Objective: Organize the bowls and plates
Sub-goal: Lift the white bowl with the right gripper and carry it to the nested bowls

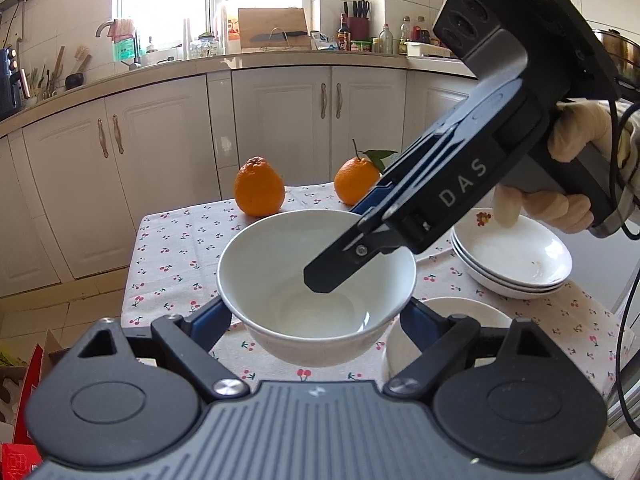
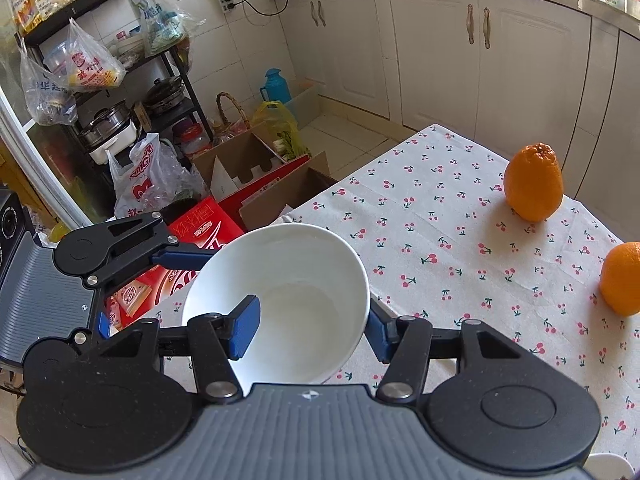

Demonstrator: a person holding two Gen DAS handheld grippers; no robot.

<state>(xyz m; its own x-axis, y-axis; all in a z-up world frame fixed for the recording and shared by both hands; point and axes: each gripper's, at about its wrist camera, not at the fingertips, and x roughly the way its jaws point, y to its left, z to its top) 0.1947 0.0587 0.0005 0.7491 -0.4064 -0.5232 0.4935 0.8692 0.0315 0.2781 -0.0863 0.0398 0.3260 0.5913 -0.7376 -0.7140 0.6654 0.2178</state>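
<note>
A white bowl (image 1: 316,280) is held above the cherry-print tablecloth (image 1: 172,252). My left gripper (image 1: 316,320) is shut on the bowl, one blue pad on each outer side. My right gripper (image 2: 312,332) reaches in from the upper right in the left wrist view, with one finger (image 1: 332,276) inside the bowl and one outside its far rim. In the right wrist view the same bowl (image 2: 280,300) sits between its pads, one pad (image 2: 244,332) inside, and the left gripper (image 2: 132,248) shows at the left. A stack of white plates (image 1: 512,256) lies at the right.
Two oranges (image 1: 259,186) (image 1: 356,180) stand at the table's far side. Another white dish (image 1: 404,344) lies under the held bowl, near the front right. White cabinets (image 1: 160,168) stand beyond the table. Boxes and bags (image 2: 248,168) crowd the floor left of the table.
</note>
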